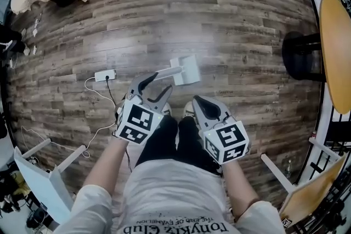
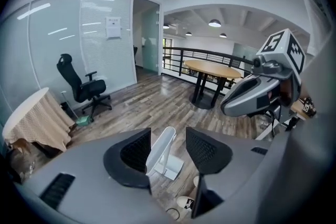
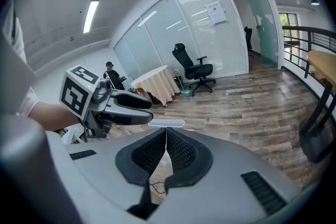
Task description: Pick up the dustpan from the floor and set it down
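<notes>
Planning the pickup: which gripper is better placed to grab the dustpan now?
Left. The left gripper has its jaws apart, with the handle of the dustpan lined up between them. The right gripper has its jaws together, holding nothing.

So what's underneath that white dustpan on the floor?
Only the wood-plank floor: the dustpan stands on it. The patch right beneath its base is covered, so anything there can't be seen.
</notes>
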Tool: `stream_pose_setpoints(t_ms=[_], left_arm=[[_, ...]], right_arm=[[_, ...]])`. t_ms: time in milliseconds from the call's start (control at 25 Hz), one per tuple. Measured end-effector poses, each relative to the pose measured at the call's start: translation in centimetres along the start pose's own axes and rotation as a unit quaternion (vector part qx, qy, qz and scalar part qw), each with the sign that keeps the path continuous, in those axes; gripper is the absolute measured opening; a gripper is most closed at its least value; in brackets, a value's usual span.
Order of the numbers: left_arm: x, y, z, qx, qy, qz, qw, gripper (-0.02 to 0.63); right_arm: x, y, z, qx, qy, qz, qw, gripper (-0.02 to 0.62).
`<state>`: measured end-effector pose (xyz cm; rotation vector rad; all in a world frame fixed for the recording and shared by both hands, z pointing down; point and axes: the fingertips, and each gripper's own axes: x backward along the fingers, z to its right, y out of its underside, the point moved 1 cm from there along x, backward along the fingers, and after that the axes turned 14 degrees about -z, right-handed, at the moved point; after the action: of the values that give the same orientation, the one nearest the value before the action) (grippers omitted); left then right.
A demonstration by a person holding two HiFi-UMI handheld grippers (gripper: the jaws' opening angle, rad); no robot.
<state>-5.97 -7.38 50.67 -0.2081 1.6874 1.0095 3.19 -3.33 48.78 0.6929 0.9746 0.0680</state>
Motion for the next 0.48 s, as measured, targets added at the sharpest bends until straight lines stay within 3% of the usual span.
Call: stream_pose_setpoints(t_ms=[200,480], left_arm=[[-2.7,0.9,-1.1,-0.051,0.011,-0.037,0.9980,0.242],[-6.2,1.4,-2.1,-0.060,0.050,-0.049,0.9957,0.262]], right_arm=[[-0.7,0.9,0.3,-0.018,0.000,-0.007,1.000,0.026],[-1.8,1.5,1.0,-0.038,0.001,-0.012,0.999,0.025]])
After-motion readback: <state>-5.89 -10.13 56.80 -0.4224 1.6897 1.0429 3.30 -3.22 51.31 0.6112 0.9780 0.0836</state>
